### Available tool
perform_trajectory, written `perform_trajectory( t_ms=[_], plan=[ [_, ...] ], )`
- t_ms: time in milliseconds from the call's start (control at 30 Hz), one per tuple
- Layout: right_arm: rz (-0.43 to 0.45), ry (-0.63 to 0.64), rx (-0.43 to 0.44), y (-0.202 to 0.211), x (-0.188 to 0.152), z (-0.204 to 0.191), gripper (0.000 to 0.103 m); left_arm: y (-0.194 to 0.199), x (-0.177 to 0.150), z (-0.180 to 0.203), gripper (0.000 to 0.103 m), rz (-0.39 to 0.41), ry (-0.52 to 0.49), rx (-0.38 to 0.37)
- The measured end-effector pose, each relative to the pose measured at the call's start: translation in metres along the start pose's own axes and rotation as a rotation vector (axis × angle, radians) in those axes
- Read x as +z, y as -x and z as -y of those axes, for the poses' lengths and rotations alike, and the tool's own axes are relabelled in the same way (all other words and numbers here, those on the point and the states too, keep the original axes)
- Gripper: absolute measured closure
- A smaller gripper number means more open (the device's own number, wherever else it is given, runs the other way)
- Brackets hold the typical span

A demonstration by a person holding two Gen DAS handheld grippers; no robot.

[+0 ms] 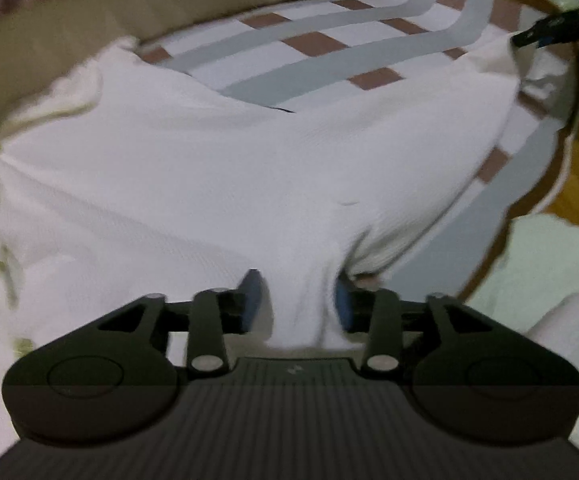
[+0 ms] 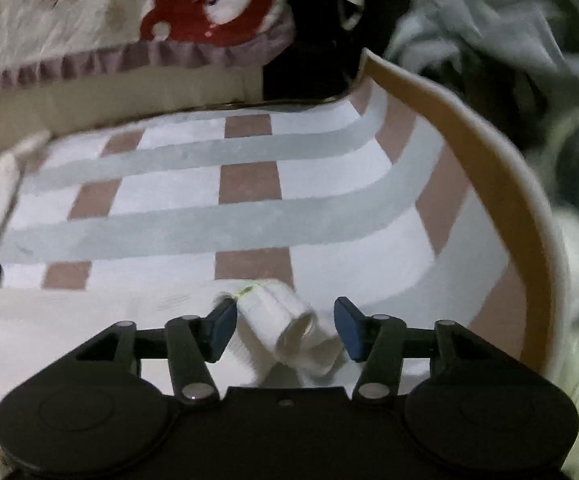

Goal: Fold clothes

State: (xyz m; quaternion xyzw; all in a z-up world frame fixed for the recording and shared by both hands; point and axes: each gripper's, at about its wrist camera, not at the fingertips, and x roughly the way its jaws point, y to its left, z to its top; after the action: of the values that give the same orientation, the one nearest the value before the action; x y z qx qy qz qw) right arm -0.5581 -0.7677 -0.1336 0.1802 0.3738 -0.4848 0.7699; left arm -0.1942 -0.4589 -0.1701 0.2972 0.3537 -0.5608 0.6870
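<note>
a bunched fold of the white garment (image 1: 193,168) is being pinched by the left claw (image 1: 299,300) above the checked mat (image 1: 321,46); its rolled cuff (image 2: 289,326) is lying between the spread fingers of the right claw (image 2: 285,326).

A home, likely a bedroom: a checked blanket (image 2: 249,184) with a tan border covers the surface, a frilled pillow (image 2: 101,20) lies behind, and loose clothes (image 2: 489,12) are heaped alongside.

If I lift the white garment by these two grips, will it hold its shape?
Probably not: the white garment already sags and creases between grips, so it looks floppy. It bunches in the left gripper, suggesting thin, light cloth.
</note>
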Motion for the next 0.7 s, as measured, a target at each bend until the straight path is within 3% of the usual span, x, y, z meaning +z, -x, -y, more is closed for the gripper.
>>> perform_trajectory(
  t_ms=[133, 233, 367, 400, 433, 467, 600, 667, 700],
  plan=[
    [0.018, -0.097, 0.052, 0.000, -0.015, 0.012, 0.041, 0.001, -0.004, -0.006, 0.062, 0.032, 0.044, 0.028],
    [0.017, -0.130, 0.065, -0.005, -0.015, 0.009, 0.041, 0.004, -0.004, -0.006, 0.095, 0.072, 0.098, 0.014],
    [0.015, -0.166, 0.077, -0.011, -0.013, 0.004, 0.038, 0.016, -0.001, -0.020, 0.096, 0.157, 0.217, -0.060],
    [0.014, -0.175, 0.080, -0.013, -0.012, 0.002, 0.050, 0.019, 0.000, -0.028, 0.096, 0.164, 0.255, -0.079],
    [0.013, -0.184, 0.083, -0.014, -0.012, 0.001, 0.092, 0.019, 0.001, -0.034, 0.097, 0.165, 0.288, -0.090],
    [0.013, -0.193, 0.086, -0.016, -0.011, -0.001, 0.098, 0.021, 0.001, -0.044, 0.097, 0.164, 0.330, -0.090],
    [0.010, -0.229, 0.098, -0.022, -0.009, -0.006, 0.097, 0.020, -0.008, -0.094, 0.097, 0.150, 0.579, -0.082],
    [-0.004, -0.261, 0.114, -0.026, -0.006, -0.005, 0.074, 0.013, -0.018, -0.112, 0.097, 0.112, 0.673, -0.063],
    [-0.014, -0.274, 0.113, -0.029, -0.004, -0.004, 0.050, 0.009, -0.023, -0.119, 0.096, 0.092, 0.704, -0.059]
  ],
)
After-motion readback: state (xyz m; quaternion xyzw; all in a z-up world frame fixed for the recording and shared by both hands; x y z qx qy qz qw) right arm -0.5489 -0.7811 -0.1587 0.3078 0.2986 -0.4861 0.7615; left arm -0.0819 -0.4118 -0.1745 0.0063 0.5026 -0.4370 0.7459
